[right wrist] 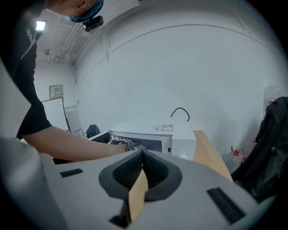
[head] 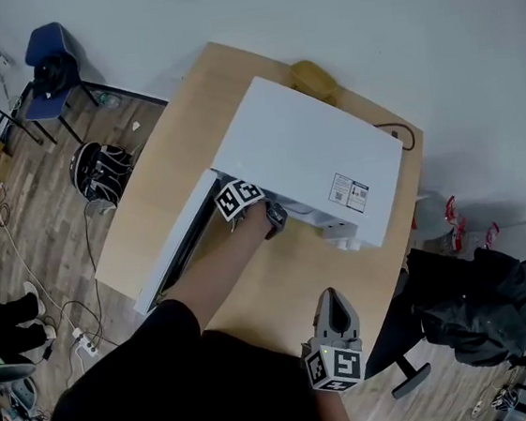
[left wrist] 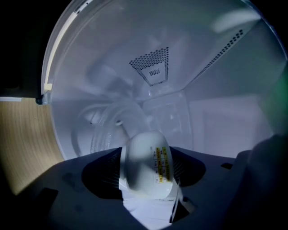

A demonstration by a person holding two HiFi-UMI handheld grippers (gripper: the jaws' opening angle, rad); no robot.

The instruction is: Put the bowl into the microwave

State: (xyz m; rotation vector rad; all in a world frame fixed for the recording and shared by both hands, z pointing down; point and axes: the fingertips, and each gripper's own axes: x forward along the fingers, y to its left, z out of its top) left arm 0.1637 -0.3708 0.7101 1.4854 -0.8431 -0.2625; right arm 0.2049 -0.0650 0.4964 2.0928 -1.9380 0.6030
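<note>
- Left gripper view: white ceramic bowl sits tilted between the left gripper's parted jaws, inside the white box microwave.
- Head view hides the bowl. It shows the right gripper at the microwave's 6 o'clock, jaws together and empty.

Head camera steeply above microwave

Note that your white bowl, bearing a yellow-printed label, is tipped on its side inside the white microwave, low at the cavity's front; the microwave's door stands open.
</note>
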